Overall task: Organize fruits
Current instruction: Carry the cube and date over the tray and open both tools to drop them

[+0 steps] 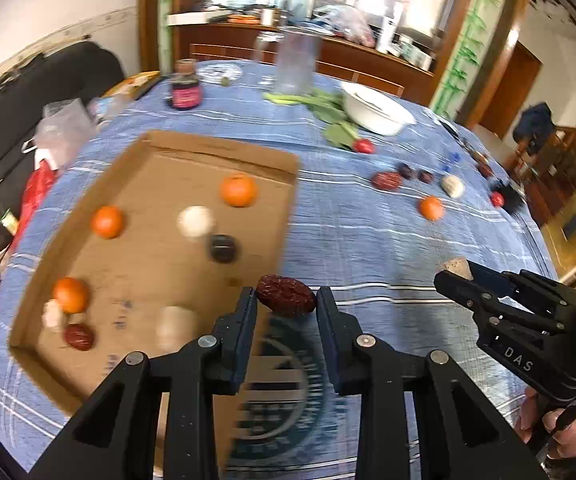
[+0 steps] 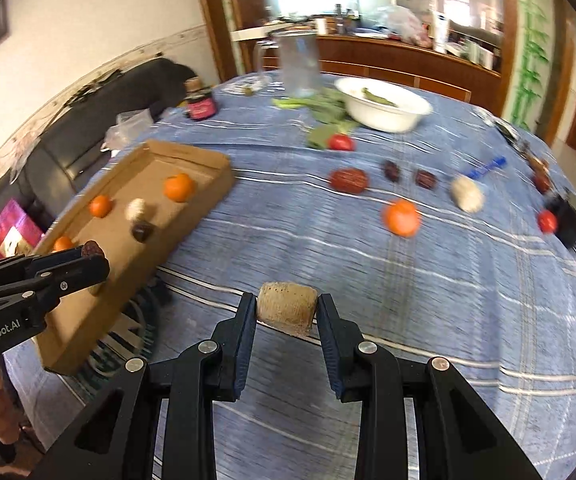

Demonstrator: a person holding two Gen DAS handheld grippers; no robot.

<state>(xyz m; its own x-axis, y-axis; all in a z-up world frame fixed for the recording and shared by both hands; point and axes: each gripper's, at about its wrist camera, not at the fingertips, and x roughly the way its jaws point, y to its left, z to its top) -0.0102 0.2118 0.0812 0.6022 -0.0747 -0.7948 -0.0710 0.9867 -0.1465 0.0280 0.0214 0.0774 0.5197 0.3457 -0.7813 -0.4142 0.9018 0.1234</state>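
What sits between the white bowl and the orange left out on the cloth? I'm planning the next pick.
In the right wrist view, between the white bowl and the orange: a wrinkled red date and two darker dates.

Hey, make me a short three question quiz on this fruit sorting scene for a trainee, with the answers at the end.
1. True or false: the left gripper holds a red date.
2. How many oranges lie in the cardboard tray?
3. What does the right gripper hold? A) an orange B) a tan, rough chunk C) a tomato

Key:
1. True.
2. Three.
3. B.
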